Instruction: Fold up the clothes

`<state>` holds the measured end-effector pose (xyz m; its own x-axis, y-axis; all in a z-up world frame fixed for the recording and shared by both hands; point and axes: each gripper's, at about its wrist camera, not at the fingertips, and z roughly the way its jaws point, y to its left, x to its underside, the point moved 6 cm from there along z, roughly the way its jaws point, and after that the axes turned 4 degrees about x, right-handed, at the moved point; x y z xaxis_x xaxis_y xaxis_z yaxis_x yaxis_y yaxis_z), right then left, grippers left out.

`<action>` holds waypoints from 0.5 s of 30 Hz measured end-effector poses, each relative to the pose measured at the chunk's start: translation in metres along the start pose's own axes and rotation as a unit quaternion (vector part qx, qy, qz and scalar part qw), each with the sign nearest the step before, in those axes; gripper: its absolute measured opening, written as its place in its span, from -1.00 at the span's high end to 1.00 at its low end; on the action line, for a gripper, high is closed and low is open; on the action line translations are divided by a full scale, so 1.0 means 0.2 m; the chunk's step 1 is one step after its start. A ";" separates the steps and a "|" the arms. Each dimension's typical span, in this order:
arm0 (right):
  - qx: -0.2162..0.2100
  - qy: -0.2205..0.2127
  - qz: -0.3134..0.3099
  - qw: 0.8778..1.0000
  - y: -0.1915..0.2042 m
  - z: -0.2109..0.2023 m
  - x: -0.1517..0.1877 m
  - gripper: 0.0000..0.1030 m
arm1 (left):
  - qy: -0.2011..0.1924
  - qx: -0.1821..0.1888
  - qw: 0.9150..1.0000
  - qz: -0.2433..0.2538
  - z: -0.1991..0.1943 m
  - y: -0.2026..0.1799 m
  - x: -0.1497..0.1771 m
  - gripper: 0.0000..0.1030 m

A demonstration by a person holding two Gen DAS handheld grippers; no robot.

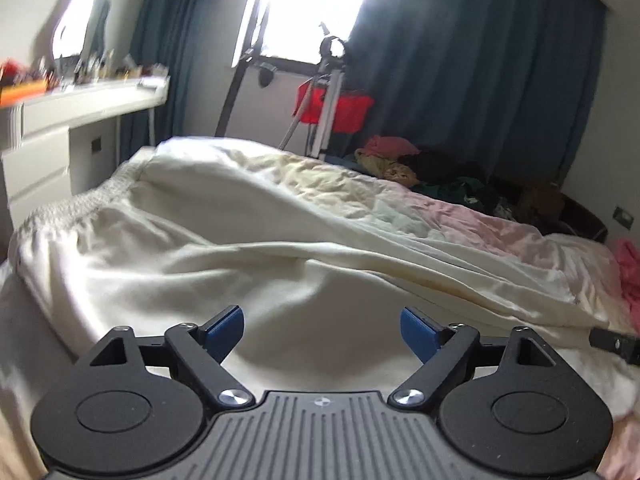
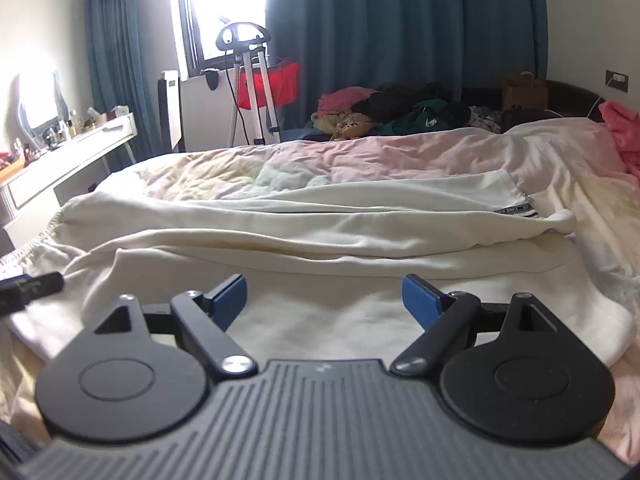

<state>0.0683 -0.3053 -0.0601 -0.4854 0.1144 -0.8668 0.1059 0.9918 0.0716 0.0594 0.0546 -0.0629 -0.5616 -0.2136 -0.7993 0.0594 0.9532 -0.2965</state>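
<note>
Cream-white trousers (image 1: 248, 264) lie stretched across the bed, their elastic waistband (image 1: 76, 204) at the left and the leg ends at the right. In the right wrist view the same trousers (image 2: 320, 220) show a zip and a striped label (image 2: 518, 210) near the right end. My left gripper (image 1: 322, 330) hovers open over the near fold of the fabric, nothing between its blue pads. My right gripper (image 2: 324, 298) is open too, above the near leg. The right gripper's tip (image 1: 612, 344) shows at the right edge of the left wrist view, and the left gripper's tip (image 2: 32, 286) at the left edge of the right wrist view.
The bed carries a pale pink and cream duvet (image 2: 360, 160). A pile of mixed clothes (image 2: 400, 114) lies at the far side, pink cloth (image 2: 622, 128) at the right. A tripod (image 2: 252, 92), a red basket (image 2: 280, 84) and dark curtains stand behind. A white dresser (image 1: 72, 120) is at the left.
</note>
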 end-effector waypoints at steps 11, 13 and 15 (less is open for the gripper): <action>0.015 -0.005 0.028 0.999 -0.07 -0.01 -0.02 -0.67 | 0.136 -0.153 0.941 -0.271 0.01 0.84 -0.10 -0.72; 0.018 -0.005 0.033 0.999 -0.08 -0.01 -0.02 -0.67 | 0.146 -0.172 0.921 -0.318 0.02 0.96 -0.08 -0.71; 0.014 -0.008 0.040 0.999 -0.10 -0.03 -0.03 -0.67 | 0.147 -0.190 0.907 -0.346 0.03 1.06 -0.06 -0.67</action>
<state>0.0641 -0.3247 -0.0533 -0.4604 0.1926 -0.8666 0.1687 0.9774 0.1276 0.0836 0.2578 -0.1192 -0.5546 -0.7756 -0.3013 -0.6486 0.6298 -0.4273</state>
